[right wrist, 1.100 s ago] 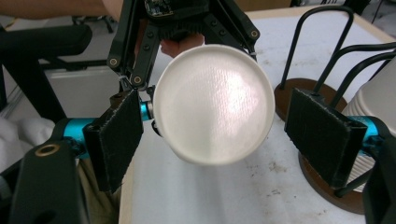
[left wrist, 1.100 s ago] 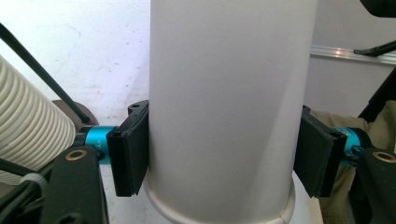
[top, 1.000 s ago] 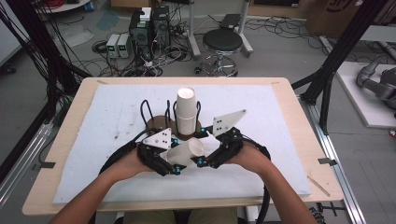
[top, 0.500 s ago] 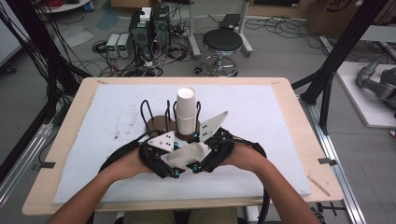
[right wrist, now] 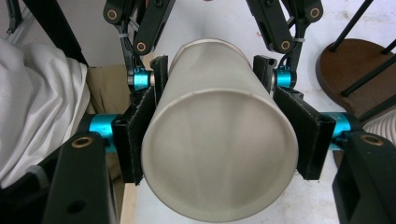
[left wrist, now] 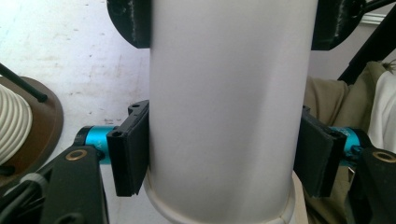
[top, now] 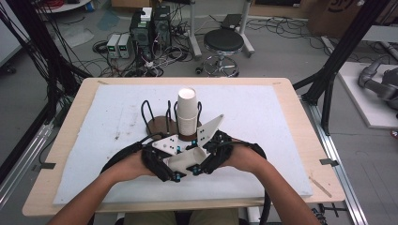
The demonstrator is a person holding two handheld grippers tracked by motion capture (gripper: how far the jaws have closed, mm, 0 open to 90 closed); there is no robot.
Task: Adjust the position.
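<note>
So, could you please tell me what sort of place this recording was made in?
Probably a robotics lab or workshop: a padded work table inside a black metal frame, electronics boxes and loose cables on the floor, and a round stool behind.

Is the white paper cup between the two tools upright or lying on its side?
On its side: the cup lies level above the table, left tool and right tool clamping it.

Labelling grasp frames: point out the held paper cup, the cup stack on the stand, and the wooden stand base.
held paper cup (right wrist: 219, 154), right gripper view, inner bottom.
cup stack (top: 187, 111), high view, side wall.
wooden stand base (top: 157, 125), high view, bare top.
</note>
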